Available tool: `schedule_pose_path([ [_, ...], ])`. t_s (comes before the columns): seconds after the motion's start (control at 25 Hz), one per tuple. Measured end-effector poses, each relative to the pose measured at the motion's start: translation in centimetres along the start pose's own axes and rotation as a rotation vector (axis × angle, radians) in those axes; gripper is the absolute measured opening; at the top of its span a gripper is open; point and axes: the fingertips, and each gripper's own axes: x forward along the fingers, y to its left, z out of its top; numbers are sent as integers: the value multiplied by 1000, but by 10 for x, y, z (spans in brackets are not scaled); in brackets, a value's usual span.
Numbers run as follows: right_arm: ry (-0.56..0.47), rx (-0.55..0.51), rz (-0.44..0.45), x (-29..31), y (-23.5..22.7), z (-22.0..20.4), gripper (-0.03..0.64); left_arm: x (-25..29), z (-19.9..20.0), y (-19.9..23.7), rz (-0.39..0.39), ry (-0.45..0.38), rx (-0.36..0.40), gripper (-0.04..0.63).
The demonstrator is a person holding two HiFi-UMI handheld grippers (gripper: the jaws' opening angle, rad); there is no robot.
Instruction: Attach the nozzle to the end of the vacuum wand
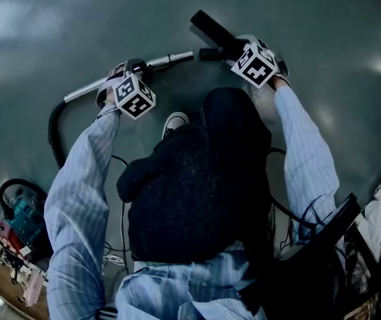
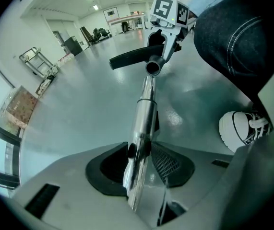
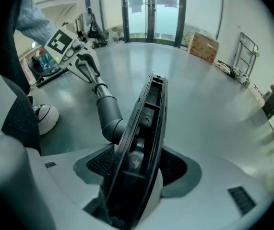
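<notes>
In the head view my left gripper [image 1: 129, 79] is shut on the chrome vacuum wand [image 1: 167, 61], which lies nearly level above the grey floor. My right gripper [image 1: 240, 49] is shut on the black floor nozzle [image 1: 210, 27]. The nozzle's neck [image 1: 208, 54] points at the wand's free end [image 1: 191, 57], with a very small gap or none between them. In the left gripper view the wand [image 2: 144, 114] runs up from between the pads [image 2: 129, 150] to the neck's round opening [image 2: 152, 67]. The right gripper view shows the nozzle [image 3: 144, 128] clamped edge-on, its grey neck [image 3: 109, 113] meeting the wand [image 3: 96, 84].
A black hose [image 1: 55, 131] curves from the wand's rear toward the vacuum body [image 1: 20, 209] at lower left. The person's white shoe [image 1: 175, 121] and dark knee [image 1: 197, 179] sit just below the grippers. Cables [image 1: 120, 245] lie on the floor. A cart [image 2: 35, 61] and cardboard box [image 3: 204, 47] stand far off.
</notes>
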Motion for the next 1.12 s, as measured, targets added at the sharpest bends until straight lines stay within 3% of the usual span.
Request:
schedule_pose_path([
  [0.12, 15, -63, -2, 8, 2, 6, 291, -6, 4, -1, 16, -37, -4, 130],
  [0.2, 23, -92, -1, 12, 3, 9, 291, -17, 19, 8, 67, -119, -47, 2],
  [0.28, 38, -115, -2, 17, 5, 9, 291, -26, 37, 17, 102, -159, -38, 2],
  [0.4, 67, -116, -5, 21, 7, 8, 291, -19, 33, 13, 67, -50, 199, 10],
  [0.48, 72, -95, -9, 22, 6, 6, 291, -6, 13, 1, -22, 36, 262, 131],
  [0.64, 80, -87, -10, 25, 3, 7, 291, 14, -23, -5, -53, 107, 162, 147],
  [0.8, 89, -105, -8, 28, 3, 11, 291, 31, -37, -2, -15, 146, 175, 153],
  [0.96, 100, -103, -17, 32, 3, 14, 291, 36, -39, 3, -4, 180, 140, 154],
  [1.12, 124, -120, -34, 35, 0, 10, 291, 34, -37, 2, -19, 142, 152, 160],
])
